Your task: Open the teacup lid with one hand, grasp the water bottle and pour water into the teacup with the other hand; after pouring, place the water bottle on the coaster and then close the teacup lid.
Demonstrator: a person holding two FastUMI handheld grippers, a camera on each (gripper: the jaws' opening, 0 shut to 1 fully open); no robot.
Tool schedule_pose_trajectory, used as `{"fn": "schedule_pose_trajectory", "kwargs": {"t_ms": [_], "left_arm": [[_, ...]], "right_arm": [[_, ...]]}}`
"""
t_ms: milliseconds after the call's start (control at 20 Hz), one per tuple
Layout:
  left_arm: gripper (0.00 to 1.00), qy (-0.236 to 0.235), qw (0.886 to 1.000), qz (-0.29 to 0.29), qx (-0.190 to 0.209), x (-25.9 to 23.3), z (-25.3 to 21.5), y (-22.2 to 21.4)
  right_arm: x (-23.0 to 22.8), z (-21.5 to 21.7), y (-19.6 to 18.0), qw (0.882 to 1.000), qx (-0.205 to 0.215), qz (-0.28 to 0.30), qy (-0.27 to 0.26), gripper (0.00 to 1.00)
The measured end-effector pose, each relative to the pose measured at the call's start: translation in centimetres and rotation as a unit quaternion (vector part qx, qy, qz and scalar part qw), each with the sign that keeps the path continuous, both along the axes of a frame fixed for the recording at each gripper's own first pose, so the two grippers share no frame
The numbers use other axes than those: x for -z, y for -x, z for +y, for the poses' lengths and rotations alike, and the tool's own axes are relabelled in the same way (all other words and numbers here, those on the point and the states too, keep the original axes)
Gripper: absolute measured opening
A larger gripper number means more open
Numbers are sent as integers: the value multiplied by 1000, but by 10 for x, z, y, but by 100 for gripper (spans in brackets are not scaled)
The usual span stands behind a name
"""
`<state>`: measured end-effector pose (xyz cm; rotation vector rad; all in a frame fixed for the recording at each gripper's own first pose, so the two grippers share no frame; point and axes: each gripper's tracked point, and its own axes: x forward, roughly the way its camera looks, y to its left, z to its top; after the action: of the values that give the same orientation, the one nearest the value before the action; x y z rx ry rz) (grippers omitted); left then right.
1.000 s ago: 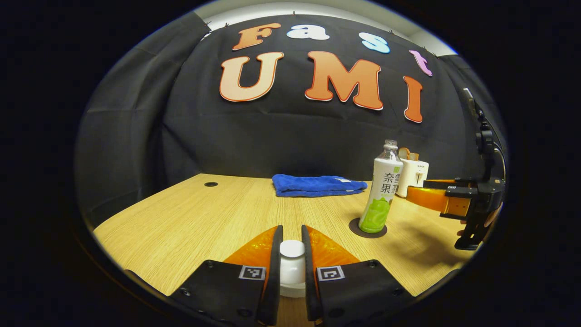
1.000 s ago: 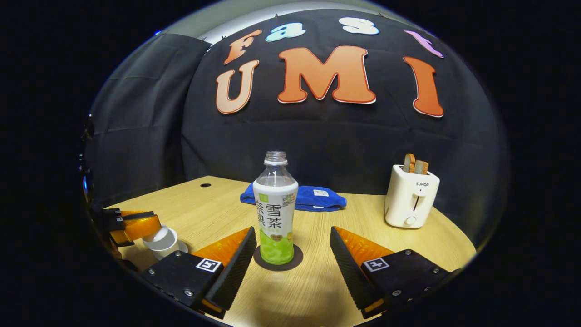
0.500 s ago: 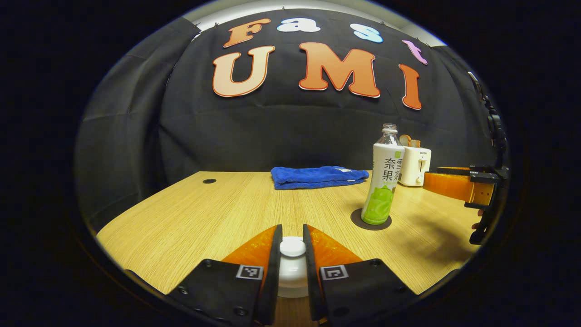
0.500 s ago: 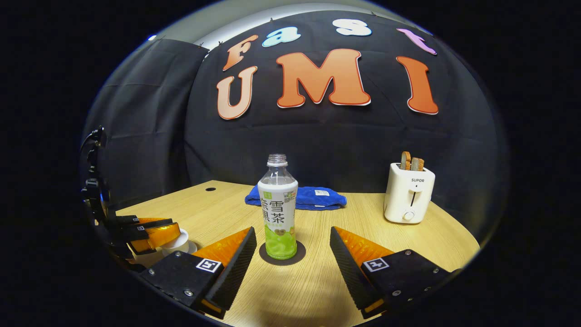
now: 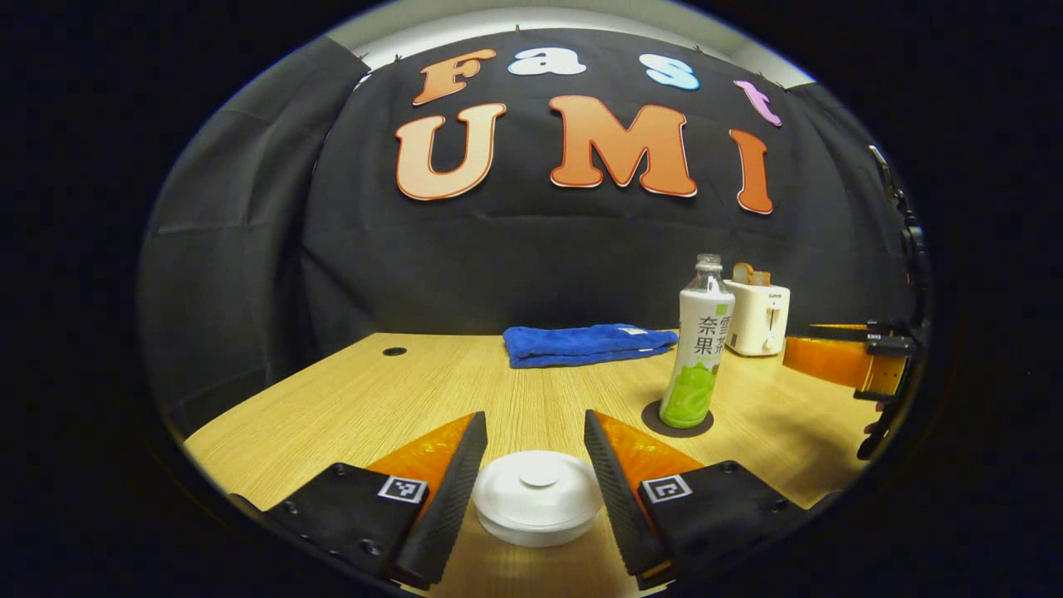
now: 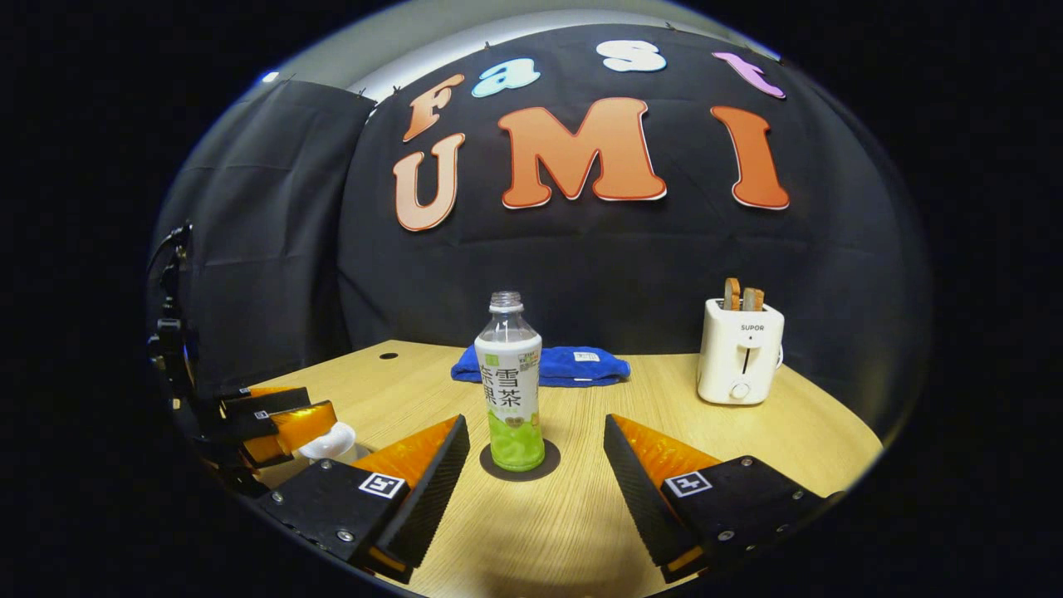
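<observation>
The white teacup lid [image 5: 538, 496] lies flat on the teacup, low between the fingers of my left gripper [image 5: 536, 418], which is open and touches nothing. The cup's body is hidden beneath the lid. The uncapped water bottle [image 6: 509, 390], white and green, stands upright on the dark round coaster [image 6: 540, 465]. My right gripper [image 6: 533, 421] is open just short of the bottle, its fingers wide apart on either side. In the right gripper view, the left gripper [image 6: 278, 419] is at the far left over the lid [image 6: 330, 440]. The bottle [image 5: 696, 349] stands on its coaster [image 5: 648, 413], with the right gripper [image 5: 830, 361] beside it.
A folded blue towel [image 6: 573, 366] lies at the back of the wooden table [image 6: 581, 515]. A white toaster [image 6: 739, 349] holding bread slices stands at the back right. A small cable hole [image 5: 394, 351] is at the table's far left.
My left gripper has opened and let go of the lid's knob; the lid now sits flat on the cup. The right gripper has eased back a little from the bottle, still open.
</observation>
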<state>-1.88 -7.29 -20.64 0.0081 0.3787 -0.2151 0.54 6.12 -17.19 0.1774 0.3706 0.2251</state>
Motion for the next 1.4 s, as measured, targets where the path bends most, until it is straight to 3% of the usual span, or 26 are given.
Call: {"fn": "schedule_pose_trajectory", "kwargs": {"t_ms": [150, 250, 500, 550, 700, 900, 1400], "left_arm": [[77, 7, 1000, -19, -6, -26, 0, -1], [82, 10, 999, -35, -6, -41, -1, -1], [84, 8, 997, -73, -6, -73, 0, -2], [90, 11, 997, -82, -7, -81, 1, -2], [95, 11, 993, -113, -16, -104, 7, -2], [95, 11, 989, -149, -20, -132, 11, 1], [98, 21, 986, -161, -37, -168, 31, -2]], "right_arm": [[-11, -1, 5, 1000, 4, -15, -3, 98], [-20, -2, 6, 1000, 6, -28, 0, 98], [-33, 7, 15, 999, -5, -47, -9, 98], [-36, 7, 16, 999, -3, -50, -7, 98], [-42, 2, 19, 998, 11, -63, -2, 98], [-54, -4, 21, 997, 25, -79, -2, 98], [-84, -28, 19, 994, 56, -94, -6, 98]]}}
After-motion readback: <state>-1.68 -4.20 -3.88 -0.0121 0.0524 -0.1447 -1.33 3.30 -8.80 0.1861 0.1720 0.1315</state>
